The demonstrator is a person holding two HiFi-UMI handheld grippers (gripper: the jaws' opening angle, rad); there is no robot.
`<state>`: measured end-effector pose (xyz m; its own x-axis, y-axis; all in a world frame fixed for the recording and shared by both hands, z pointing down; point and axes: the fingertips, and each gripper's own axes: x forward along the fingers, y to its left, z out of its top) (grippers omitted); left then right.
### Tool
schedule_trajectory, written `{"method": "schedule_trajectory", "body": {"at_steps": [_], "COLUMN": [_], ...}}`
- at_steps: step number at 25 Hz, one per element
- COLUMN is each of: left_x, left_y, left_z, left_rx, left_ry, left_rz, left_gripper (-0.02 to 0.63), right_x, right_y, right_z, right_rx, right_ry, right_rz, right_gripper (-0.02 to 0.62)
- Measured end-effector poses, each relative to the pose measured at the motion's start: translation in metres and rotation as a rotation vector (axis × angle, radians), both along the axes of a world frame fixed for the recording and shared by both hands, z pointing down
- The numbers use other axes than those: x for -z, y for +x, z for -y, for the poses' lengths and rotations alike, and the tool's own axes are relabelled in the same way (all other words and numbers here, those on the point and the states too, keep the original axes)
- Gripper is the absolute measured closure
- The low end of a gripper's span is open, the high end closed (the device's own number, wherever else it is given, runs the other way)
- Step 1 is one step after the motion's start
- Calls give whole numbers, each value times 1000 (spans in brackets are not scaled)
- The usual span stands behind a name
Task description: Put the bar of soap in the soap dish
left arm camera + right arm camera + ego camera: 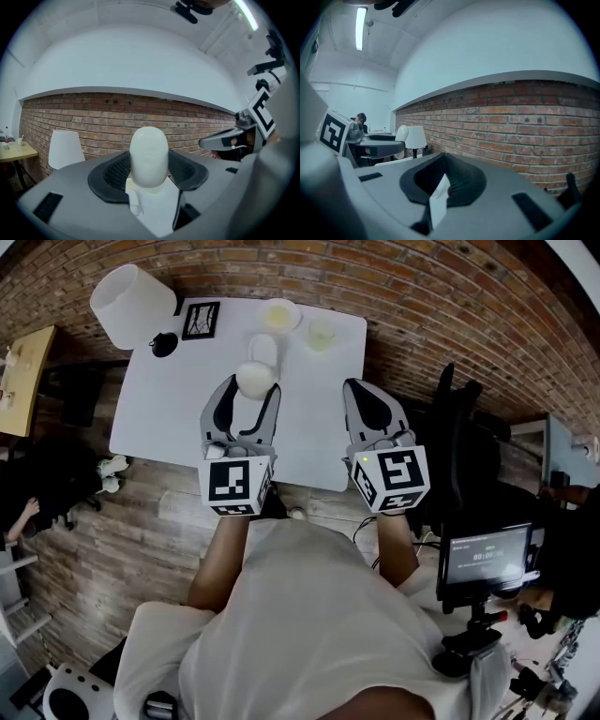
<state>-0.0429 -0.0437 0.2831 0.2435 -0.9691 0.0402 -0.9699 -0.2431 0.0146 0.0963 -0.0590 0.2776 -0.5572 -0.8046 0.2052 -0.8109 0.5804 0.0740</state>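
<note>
Task under way, not finished.
- The bar of soap point(256, 377) is off the table point(169, 418), held upright over its middle. It is not in any dish.
- A white oval piece point(262, 350) sits just past the soap at 12 o'clock. Two pale round dishes point(281, 313) point(321, 333) lie farther off at 12 to 1 o'clock. I cannot tell which is the soap dish.
- Left to do, by my reading: carry, lower, release.

Tongs:
- The left tongs point(149, 169) pinch the soap by its lower half, pads on both sides.
- The right tongs point(444, 178) are pressed together and hold nothing, at 3 o'clock from the soap.
</note>
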Motion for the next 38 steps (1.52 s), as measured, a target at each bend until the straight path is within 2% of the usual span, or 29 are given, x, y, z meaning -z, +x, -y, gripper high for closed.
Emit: {"method": "schedule_trajectory", "body": {"at_steps": [14,31,34,38], "left_x": [-40,-100,-107,-126], "left_y": [-18,-31,-33,-36], "left_z": [60,140,152,162], "left_rx": [-22,-42,-42,-42], "left_ry": [-78,-211,-211,-270], "left_rz": [0,-8,-5,-17], "left_gripper": [348,348,348,348], "right_x": [-34,-84,-93,-99], "right_y": [-17,-26,-29,-32], "right_z": [50,112,120,128], "right_rx": [-28,-57,-59,-64], "right_ry": [-75,-190,-208,-226], "right_rz": [-25,-65,-71,-76], "right_gripper": [592,592,592,592]}}
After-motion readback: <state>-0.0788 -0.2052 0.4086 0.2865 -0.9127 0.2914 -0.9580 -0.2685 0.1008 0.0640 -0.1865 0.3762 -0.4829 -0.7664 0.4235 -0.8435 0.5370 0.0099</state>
